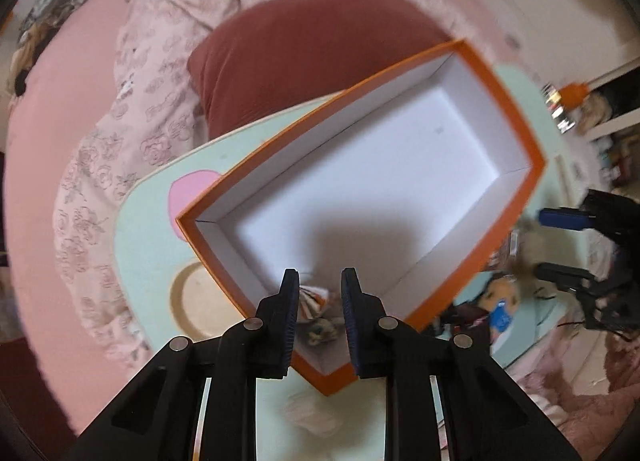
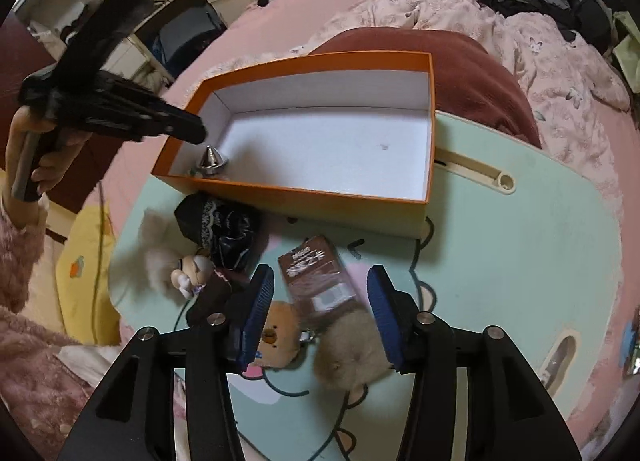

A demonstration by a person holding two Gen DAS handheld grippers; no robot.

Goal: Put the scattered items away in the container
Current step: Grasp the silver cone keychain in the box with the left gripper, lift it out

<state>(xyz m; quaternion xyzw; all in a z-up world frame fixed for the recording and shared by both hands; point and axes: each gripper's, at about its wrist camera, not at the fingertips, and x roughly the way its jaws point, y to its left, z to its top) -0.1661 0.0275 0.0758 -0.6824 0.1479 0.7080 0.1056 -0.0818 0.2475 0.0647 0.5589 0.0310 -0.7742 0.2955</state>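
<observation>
On the left, our left gripper (image 2: 188, 129) hangs over the near-left corner of the orange box (image 1: 500, 73), pointing down into it; its jaws stand apart with a small gap and pinch nothing, and a small metal cone (image 2: 211, 159) sits on the box floor just under them, already inside. In the middle, the scattered pile lies on the green table (image 2: 520, 229) just in front of the box's long near wall: a black lace pouch (image 2: 224, 229) touching that wall, a small doll (image 2: 192, 267) beside it, then a brown packet (image 2: 316, 275) whose long axis runs away from us toward the box. Nearest us, a bear plush (image 2: 276, 335) and a grey pompom (image 2: 348, 349) lie between the fingers of our right gripper (image 2: 320, 315), which is spread wide and not pressing on either. We judge the right hand the nearer one for the next pick. The box wall stands between pile and floor, so whatever we lift must clear its rim.
</observation>
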